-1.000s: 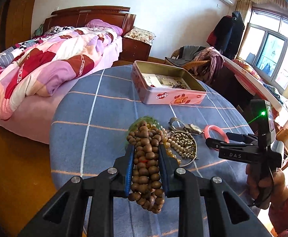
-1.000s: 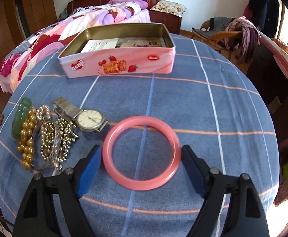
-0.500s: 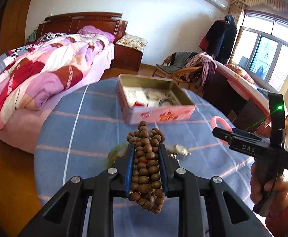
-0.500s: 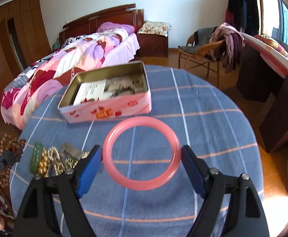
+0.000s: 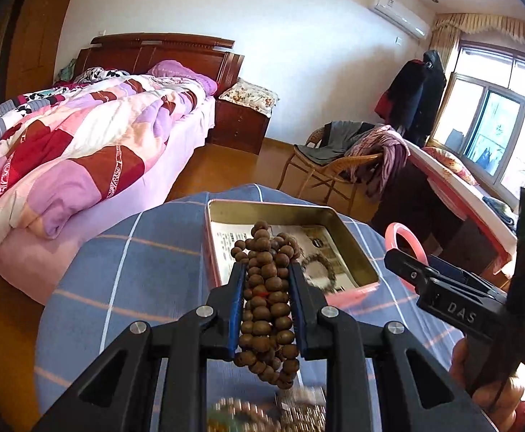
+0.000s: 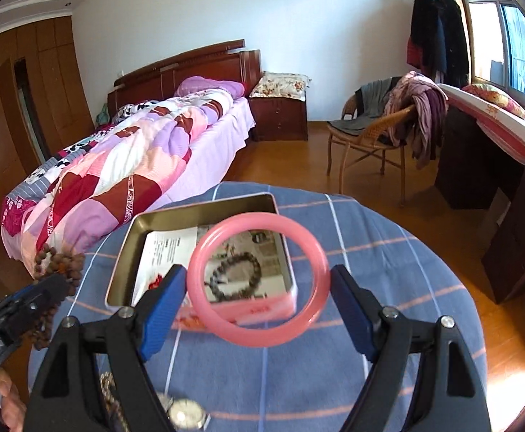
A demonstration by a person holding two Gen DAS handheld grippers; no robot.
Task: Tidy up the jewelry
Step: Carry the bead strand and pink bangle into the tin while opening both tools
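Observation:
My left gripper [image 5: 267,277] is shut on a bunch of brown wooden beads [image 5: 267,298] and holds it in the air before the open pink tin [image 5: 284,212]. My right gripper [image 6: 258,289] is shut on a pink bangle [image 6: 309,248], held flat above the near wall of the pink tin [image 6: 125,248]. The tin holds printed paper and a dark bead bracelet [image 6: 233,277]. The right gripper [image 5: 406,259] with the bangle [image 5: 392,230] shows at the right of the left wrist view. The left gripper with the beads [image 6: 59,262] shows at the left of the right wrist view.
The tin stands on a round table with a blue striped cloth [image 6: 370,252]. A watch [image 6: 187,414] and beaded jewelry [image 5: 298,414] lie near the table's front edge. A bed [image 5: 64,151] is behind on the left, a wicker chair [image 6: 370,136] and desk on the right.
Both grippers have lifted off the table with their loads, the left with the beads, the right with the bangle, and moved forward toward the tin. The loose jewelry has dropped to the bottom of both views.

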